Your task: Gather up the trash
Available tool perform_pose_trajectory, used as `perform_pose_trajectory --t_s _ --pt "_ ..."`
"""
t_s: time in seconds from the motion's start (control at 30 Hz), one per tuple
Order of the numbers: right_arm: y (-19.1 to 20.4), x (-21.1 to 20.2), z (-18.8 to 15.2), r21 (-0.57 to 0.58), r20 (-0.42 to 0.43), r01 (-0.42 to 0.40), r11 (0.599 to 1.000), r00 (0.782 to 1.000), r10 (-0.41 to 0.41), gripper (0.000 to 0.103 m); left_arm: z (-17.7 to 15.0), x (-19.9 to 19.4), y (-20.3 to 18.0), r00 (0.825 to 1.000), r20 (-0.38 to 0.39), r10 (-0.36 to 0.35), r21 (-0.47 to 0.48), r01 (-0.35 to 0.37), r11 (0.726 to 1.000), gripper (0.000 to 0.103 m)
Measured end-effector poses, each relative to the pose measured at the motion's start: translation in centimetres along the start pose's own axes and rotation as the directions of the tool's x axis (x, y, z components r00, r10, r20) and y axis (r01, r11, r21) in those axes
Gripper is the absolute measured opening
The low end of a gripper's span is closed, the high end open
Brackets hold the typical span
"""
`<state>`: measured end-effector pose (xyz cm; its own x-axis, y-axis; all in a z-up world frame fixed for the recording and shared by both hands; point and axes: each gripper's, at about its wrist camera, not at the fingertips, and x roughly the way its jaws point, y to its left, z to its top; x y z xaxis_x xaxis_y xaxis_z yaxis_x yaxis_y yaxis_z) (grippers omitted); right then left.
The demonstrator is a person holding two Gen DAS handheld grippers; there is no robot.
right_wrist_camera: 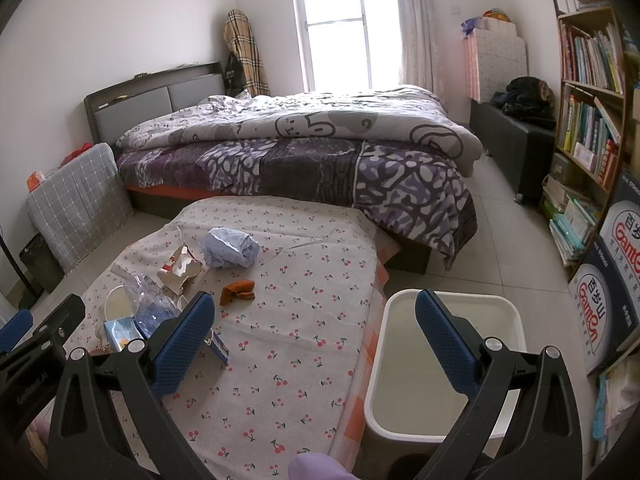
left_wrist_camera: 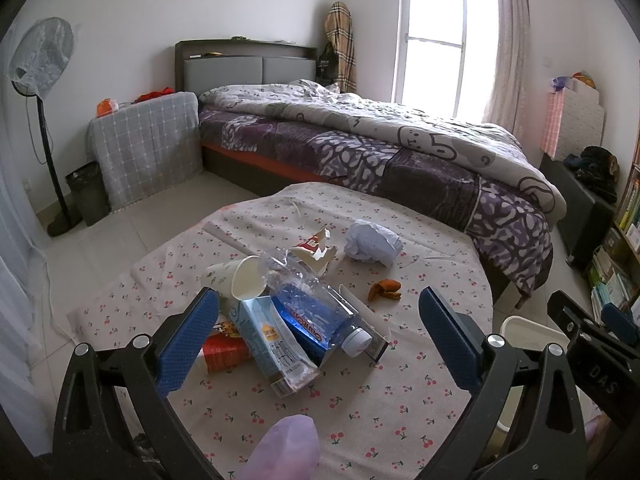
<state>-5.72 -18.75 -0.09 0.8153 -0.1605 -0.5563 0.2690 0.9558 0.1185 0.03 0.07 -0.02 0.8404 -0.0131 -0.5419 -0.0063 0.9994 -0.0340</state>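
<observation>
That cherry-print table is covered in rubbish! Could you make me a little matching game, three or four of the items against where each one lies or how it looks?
Things:
1. plastic water bottle
2. paper cup
3. crumpled paper ball
4. white bin

Descriptions:
A. on its side, open mouth showing
B. on the floor beside the table, open top
C. crushed, blue label, lying across the cartons
D. pale wad toward the table's far side

Pairs: 1-C, 2-A, 3-D, 4-B

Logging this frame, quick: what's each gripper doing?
Left gripper: open, holding nothing.
Right gripper: open, holding nothing.
</observation>
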Motion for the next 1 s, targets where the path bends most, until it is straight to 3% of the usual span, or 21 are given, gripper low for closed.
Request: perform_pose_trajectory --t_s 0.87,1.0 --pt "-0.2 0.0 0.0 0.003 -0.007 0.0 1.0 1.0 0.001 0.098 0.0 0.0 0.0 1.0 -0.008 0.003 -0.004 -0.003 1.0 0.096" --pt "0.0 0.6 -0.7 0.01 -0.053 -0.017 1.0 0.998 0.017 0.098 -0.9 0.8 1.8 0.999 -0.038 0.009 -0.009 -0.009 1.0 0.096"
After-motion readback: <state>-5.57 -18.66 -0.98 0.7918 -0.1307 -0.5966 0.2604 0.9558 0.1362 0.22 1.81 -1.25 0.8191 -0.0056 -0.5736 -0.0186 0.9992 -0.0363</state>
